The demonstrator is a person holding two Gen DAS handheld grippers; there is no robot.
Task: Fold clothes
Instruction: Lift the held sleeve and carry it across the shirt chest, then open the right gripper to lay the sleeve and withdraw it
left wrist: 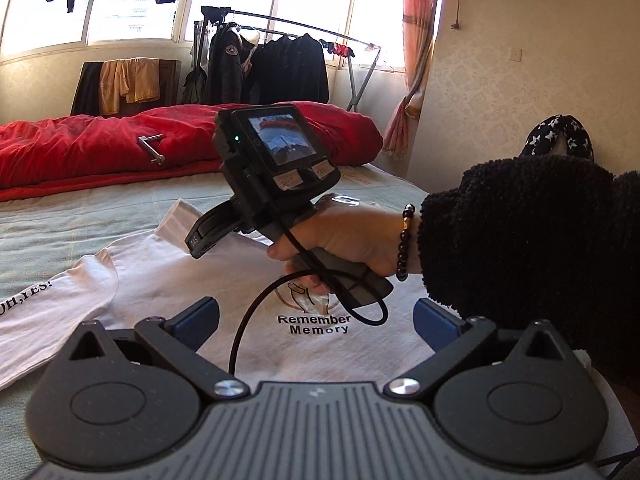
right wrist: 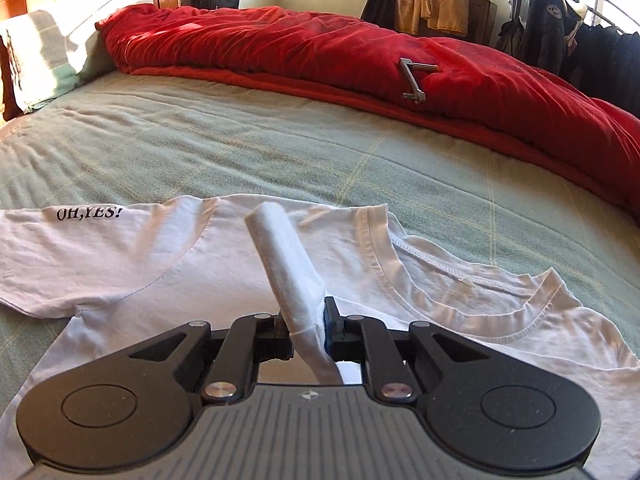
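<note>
Left gripper (left wrist: pixel 316 316): nearest the left wrist camera, jaws spread wide with nothing between them, hovering over the printed chest of the shirt.
Right gripper (right wrist: pixel 306 322): jaws drawn close and pinching a fold of white cloth; the pads press on it (whether that grip is firm or slackening I cannot tell).
T-shirt (right wrist: pixel 168 264): white, lying face up on the bed, one sleeve reading "OH,YES!" spread out flat, the neckline to the right in the right wrist view.
Held sleeve (right wrist: pixel 286 258): a bunched roll of the shirt's own cloth standing up out of the right jaws and reaching over the chest toward the collar.
Step in hand: by my reading, the first side fold, with one sleeve being carried inward across the body.
Next move: lay the held cloth flat on the chest, release it, then let the free left gripper take the spread sleeve.
Right hand (left wrist: pixel 352 236): around the handle, beaded bracelet and dark fleece sleeve behind it; the cable loops down over the print.
Bed cover (right wrist: pixel 280 148): green, bare beyond the shirt, so room to work.
Red quilt (right wrist: pixel 360 52): heaped along the far edge, well apart, a small metal crank lying on it.
In the way: nothing on the shirt but the dangling cable (it could snag the fold).
Clothes rack (left wrist: pixel 288 60): dark coats by the window.
</note>
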